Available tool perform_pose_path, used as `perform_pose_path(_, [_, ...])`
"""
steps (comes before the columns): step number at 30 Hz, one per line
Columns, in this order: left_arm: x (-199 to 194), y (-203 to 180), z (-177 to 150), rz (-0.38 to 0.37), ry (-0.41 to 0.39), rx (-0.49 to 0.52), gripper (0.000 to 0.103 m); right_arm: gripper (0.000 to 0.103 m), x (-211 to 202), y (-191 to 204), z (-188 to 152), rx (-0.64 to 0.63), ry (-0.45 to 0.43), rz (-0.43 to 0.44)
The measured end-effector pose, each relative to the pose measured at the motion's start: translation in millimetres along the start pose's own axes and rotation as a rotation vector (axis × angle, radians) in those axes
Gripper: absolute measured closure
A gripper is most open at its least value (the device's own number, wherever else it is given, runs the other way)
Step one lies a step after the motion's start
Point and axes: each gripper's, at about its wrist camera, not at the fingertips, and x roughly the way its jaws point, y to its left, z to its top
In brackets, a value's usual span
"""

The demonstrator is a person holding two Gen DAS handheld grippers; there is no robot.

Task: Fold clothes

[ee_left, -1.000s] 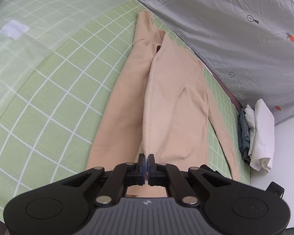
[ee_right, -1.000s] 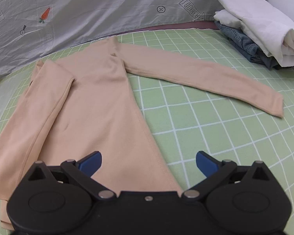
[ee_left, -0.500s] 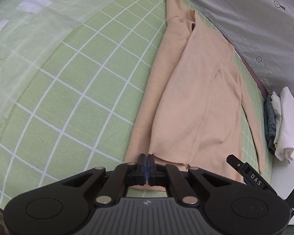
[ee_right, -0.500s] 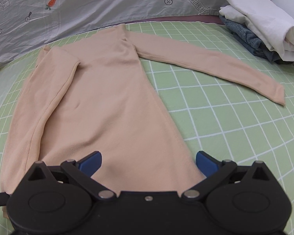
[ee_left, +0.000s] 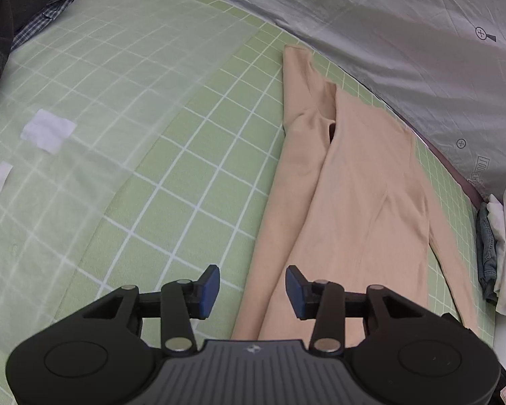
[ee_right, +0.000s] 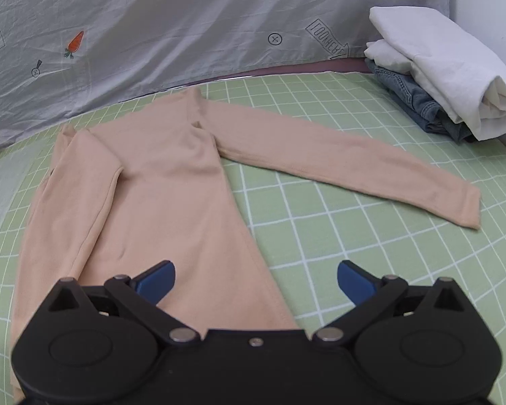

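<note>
Both grippers apparently empty, apart.

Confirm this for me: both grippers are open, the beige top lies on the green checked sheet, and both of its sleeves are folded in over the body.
Not quite. Only one sleeve is folded over the body; the other sleeve lies stretched out on the green checked sheet, as the right wrist view shows. The rest holds: the left gripper and right gripper are open, and the beige top lies on the sheet.

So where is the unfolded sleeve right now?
In the right wrist view the sleeve lies flat on the green sheet, stretched rightward from the shirt, its cuff pointing toward the folded pile.
</note>
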Motion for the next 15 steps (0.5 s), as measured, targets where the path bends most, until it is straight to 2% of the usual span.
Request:
perform_pose_path(7, [32.8, -15.5, 50.2, 0.018, -0.011, -0.024, 0.057, 0.0, 15.7, -23.1, 27.1, 0.037, -0.027, -0.035])
perform_pose_path(15, [88.7, -42.6, 100.9, 0.037, -0.004, 0.025, 0.057, 0.0, 62.5, -55.5, 54.9, 0.119, -0.004, -0.102])
